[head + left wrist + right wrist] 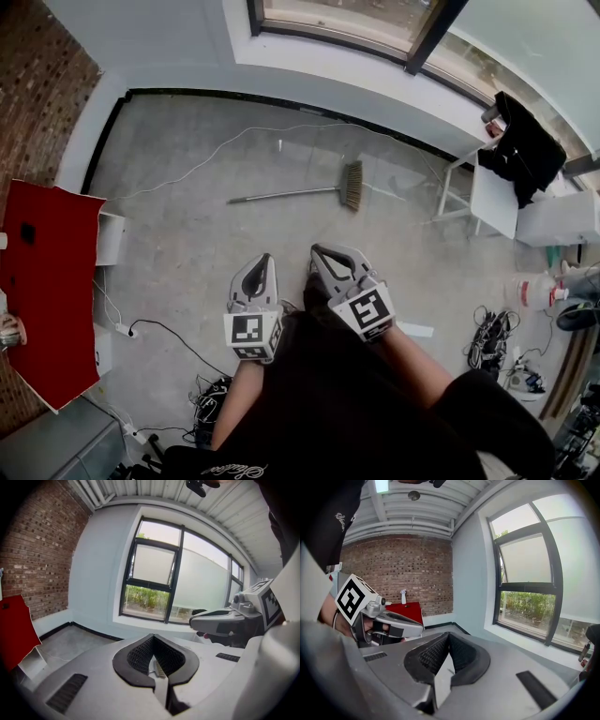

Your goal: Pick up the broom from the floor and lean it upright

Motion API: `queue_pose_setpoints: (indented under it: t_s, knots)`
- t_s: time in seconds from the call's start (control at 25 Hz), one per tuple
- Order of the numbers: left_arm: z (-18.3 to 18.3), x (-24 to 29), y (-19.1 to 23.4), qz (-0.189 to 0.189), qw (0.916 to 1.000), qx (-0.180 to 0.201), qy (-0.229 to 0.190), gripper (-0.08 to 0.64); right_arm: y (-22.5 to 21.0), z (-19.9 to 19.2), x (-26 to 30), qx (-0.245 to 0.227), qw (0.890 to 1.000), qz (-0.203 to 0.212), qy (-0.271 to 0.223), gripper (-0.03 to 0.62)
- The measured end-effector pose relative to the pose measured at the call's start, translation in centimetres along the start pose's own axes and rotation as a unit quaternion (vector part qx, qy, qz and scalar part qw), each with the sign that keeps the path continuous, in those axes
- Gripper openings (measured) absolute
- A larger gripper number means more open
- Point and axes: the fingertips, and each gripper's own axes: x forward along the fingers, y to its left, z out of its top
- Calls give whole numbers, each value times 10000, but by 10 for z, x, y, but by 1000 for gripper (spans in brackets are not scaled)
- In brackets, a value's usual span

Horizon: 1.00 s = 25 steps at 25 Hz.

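Now L claw (265,260) & R claw (320,250) both pressed together, empty, w/ broom (309,193) flat on floor (187,234); shirt script (232,470) illegible.

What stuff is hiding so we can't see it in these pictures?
- Right gripper view: the broom is hidden behind the right gripper and its own body.
- Head view: the floor right under the person is covered by the dark shirt.
- Head view: the dark bundle on the white stand is too small to name.

Head cam looks steeply down from above on left gripper (264,260), right gripper (318,250) & floor (187,234); gripper cams sit just behind own jaws, facing near-level twd window (154,573), shared by all 3
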Motion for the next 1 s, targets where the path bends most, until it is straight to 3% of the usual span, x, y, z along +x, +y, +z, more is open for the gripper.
queue_pose_setpoints:
  t_s: [0.32,0.76,1.0]
  knots:
    - [19,55,13,114,9993,198,285,6,-53,0,46,330,9992,237,-66,8]
    - [21,129,3,143,9976,169,660,6,-130,-30,76,249,9986,414,202,8]
    - [21,139,2,150,9968,113,774,6,-152,-36,77,262,9983,469,234,8]
